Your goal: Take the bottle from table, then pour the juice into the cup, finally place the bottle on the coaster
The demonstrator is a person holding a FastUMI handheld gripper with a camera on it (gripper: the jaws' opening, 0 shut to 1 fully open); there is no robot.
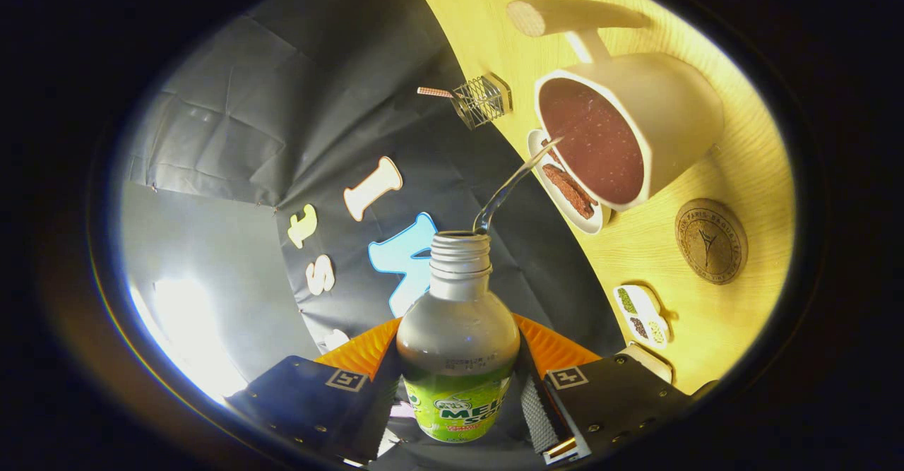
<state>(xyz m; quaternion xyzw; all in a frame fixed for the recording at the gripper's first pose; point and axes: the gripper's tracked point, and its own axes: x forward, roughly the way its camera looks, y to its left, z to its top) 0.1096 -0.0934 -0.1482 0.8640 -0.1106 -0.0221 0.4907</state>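
Observation:
My gripper (458,379) is shut on a clear bottle (458,344) with a green label and an open threaded neck. The whole view is rolled over, so the bottle is tipped toward the table. A thin clear stream (512,185) arcs from the bottle's mouth into a white cup (660,114) with a long wooden handle. The cup holds dark reddish liquid. A round cork coaster (710,240) lies on the yellow wooden table (650,259), just beside the cup.
A small white plate (565,185) with brown pieces sits beyond the cup. A wire basket (484,100) stands near the table's far edge. A small white dish (641,313) with three compartments of seeds lies close to my fingers.

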